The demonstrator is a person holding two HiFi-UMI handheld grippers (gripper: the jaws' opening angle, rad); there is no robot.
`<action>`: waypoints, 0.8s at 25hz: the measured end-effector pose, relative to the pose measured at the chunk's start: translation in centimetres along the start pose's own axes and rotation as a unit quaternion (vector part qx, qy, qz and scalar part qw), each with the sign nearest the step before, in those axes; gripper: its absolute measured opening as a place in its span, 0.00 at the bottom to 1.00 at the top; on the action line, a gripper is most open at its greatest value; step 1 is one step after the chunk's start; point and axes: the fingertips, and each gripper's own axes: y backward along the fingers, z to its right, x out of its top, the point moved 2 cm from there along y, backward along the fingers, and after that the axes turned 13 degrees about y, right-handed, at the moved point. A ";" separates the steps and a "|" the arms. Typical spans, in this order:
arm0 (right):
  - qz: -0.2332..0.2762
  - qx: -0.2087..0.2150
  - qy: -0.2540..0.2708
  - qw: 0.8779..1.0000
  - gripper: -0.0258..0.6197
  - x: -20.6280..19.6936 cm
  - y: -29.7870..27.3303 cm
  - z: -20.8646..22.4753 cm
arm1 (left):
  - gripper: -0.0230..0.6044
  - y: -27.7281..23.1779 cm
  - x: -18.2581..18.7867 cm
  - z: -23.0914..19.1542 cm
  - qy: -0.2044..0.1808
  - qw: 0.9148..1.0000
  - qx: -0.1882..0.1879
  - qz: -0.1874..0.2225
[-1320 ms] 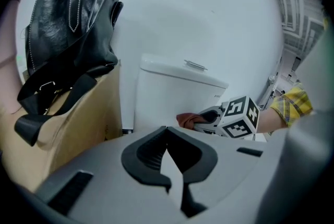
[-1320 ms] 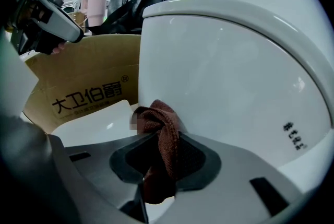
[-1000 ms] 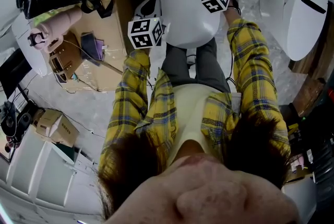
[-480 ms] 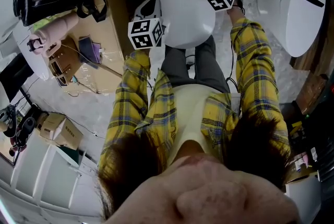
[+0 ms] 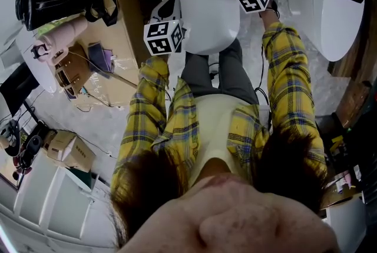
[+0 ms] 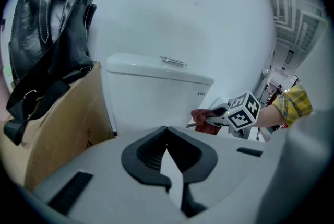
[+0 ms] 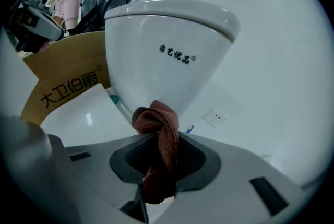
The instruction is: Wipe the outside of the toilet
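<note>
Right tongs are clenched on a reddish-brown knotted cloth. The wad sticks out past the tips and a tail hangs back between the jaws.

The white ceramic toilet is right ahead of and above that cloth. The tank's right side and lower corner fill the right gripper view, and the rag sits at the back right, where tank meets bowl. It looks pressed close, but I can't tell if it's actually touching.

Left tongs are pinched together with nothing in them. They hang over the left side of the closed lid and point at the tank front.

From the head view, the toilet's long axis runs from the tank straight back toward the person's knees. So my guess is any wipe along the outside goes down the right flank toward the person, and the right hand is the nearer one for it, since it already has the rag.

Off to the left there's a brown cardboard box with a black leather bag on top, jammed beside the tank.
</note>
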 end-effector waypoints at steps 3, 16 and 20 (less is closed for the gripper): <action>0.004 -0.005 -0.019 1.000 0.22 -0.4 1.2 0.1 | 0.05 0.5 0.3 0.4 0.001 1.000 -0.001 0.003; 0.064 -0.022 -0.047 0.997 0.22 1.7 8.0 -0.8 | 0.05 4.3 1.7 1.9 0.021 0.999 -0.006 0.041; 0.080 -0.024 -0.052 0.995 0.22 2.6 10.2 -1.3 | 0.05 5.4 1.8 1.6 0.030 0.998 0.004 0.052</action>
